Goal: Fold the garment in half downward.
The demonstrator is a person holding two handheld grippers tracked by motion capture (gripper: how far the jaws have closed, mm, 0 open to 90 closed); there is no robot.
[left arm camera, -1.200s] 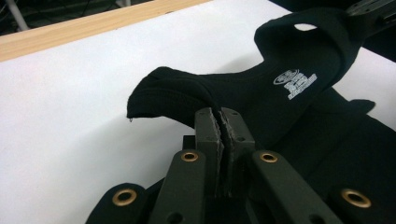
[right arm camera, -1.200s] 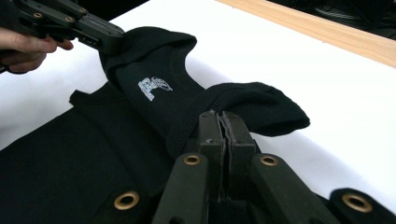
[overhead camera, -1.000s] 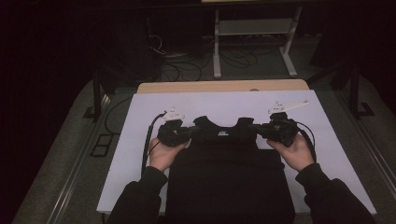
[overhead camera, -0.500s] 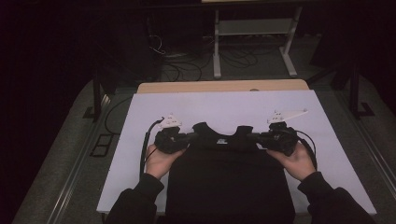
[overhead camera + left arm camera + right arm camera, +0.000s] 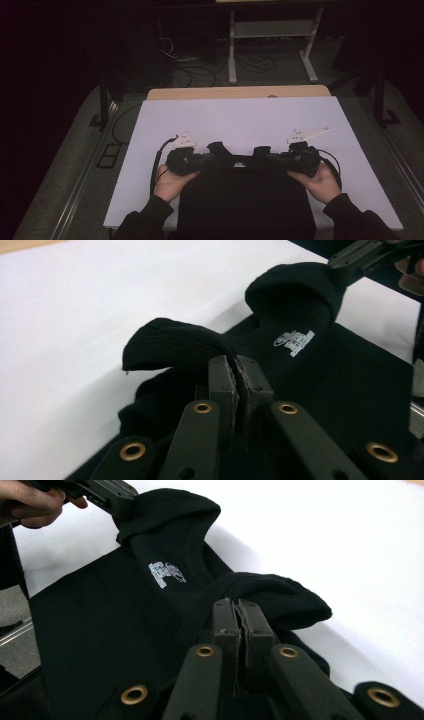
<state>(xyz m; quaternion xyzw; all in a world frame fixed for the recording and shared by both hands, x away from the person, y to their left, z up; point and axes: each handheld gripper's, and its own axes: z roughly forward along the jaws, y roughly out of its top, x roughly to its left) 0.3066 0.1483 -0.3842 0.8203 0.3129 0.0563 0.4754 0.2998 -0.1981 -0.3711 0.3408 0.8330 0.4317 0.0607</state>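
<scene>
A black garment (image 5: 245, 200) with a small white neck label (image 5: 239, 163) lies on the near half of the white table (image 5: 240, 120) and hangs over its front edge. My left gripper (image 5: 207, 158) is shut on the garment's left shoulder; in the left gripper view the jaws (image 5: 239, 371) pinch a fold of black cloth (image 5: 170, 345). My right gripper (image 5: 270, 157) is shut on the right shoulder, and the right gripper view shows its jaws (image 5: 238, 611) clamped on a fold (image 5: 280, 597). The label (image 5: 294, 340) (image 5: 166, 574) sits between the two grips.
The white board rests on a wooden table whose far edge (image 5: 240, 92) shows. Beyond it stand a white metal stand (image 5: 272, 35) and loose cables (image 5: 180, 55) on a dark floor. A black cable (image 5: 155, 165) trails from the left gripper.
Both hands have drawn the garment toward the near edge of the table, and more of it now hangs over the front. Both grips stay closed on the shoulders.
</scene>
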